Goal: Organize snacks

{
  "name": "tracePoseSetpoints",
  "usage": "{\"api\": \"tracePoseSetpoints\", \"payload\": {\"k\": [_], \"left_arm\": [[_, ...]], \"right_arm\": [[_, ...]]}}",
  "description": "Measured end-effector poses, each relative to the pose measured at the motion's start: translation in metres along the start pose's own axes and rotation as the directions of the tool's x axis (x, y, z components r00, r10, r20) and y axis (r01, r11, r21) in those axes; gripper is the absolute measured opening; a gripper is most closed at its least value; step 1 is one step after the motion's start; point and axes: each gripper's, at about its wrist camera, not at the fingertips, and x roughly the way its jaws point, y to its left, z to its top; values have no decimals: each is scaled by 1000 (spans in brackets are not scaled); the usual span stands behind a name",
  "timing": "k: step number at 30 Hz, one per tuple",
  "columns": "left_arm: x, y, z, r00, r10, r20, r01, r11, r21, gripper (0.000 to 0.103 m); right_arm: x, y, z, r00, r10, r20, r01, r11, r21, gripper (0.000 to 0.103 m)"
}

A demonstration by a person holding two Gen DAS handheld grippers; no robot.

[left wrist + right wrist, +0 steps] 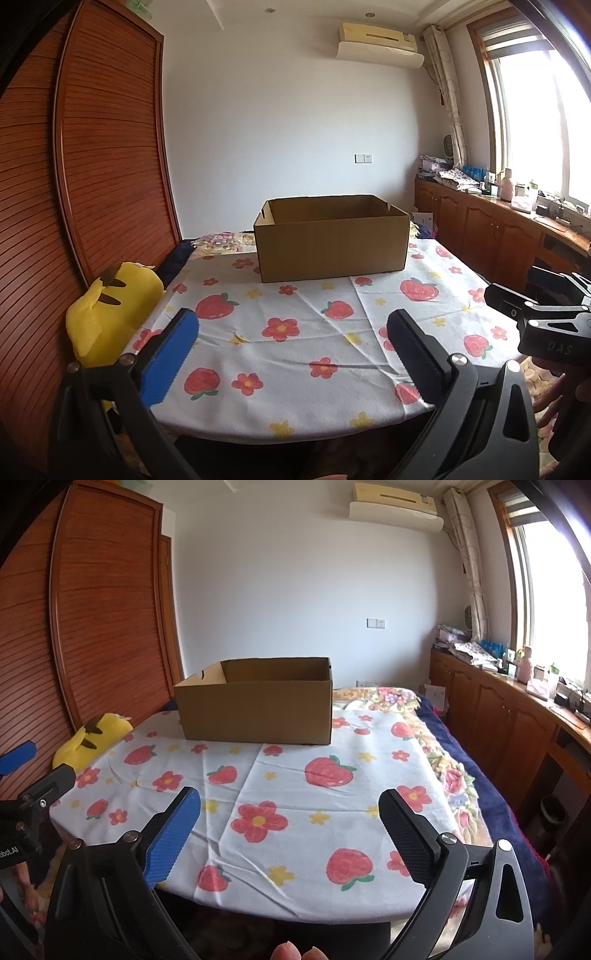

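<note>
An open brown cardboard box [332, 240] stands at the far side of a table covered with a white strawberry-and-flower cloth [295, 332]; it also shows in the right wrist view [255, 709]. Its inside is hidden from here. No snacks are in view. My left gripper [293, 325] is open and empty above the table's near edge. My right gripper [290, 805] is open and empty, also over the near edge. The right gripper's body shows at the right edge of the left wrist view [546, 317]; the left gripper shows at the left edge of the right wrist view [22, 771].
A yellow plush toy [110, 314] lies at the table's left edge against a brown slatted wardrobe [92, 166]. A bed with a floral blanket [436, 746] lies behind and right of the table. A wooden cabinet [498, 709] with clutter runs under the window.
</note>
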Motion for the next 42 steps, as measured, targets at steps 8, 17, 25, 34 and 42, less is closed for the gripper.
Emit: {"api": "tracePoseSetpoints", "payload": {"k": [8,17,25,34,42], "left_arm": [[-2,1,0,1000,8,7,-8,1000,-2,103],[0,1,0,1000,10,4,-10,1000,-1,103],[0,1,-1,1000,11,6,-11,1000,-2,103],[0,2,-1,1000,11,8,-11,1000,-3,103],[-1,2,-1,1000,12,9,-12,1000,-4,103]], "right_arm": [[-2,0,1,1000,-11,14,11,1000,-6,100],[-2,0,1,1000,-10,12,10,1000,-5,100],[-3,0,1,1000,-14,12,14,1000,-5,100],[-2,0,1,1000,-14,12,14,1000,-4,100],[-3,0,1,1000,-14,12,14,1000,-4,100]]}}
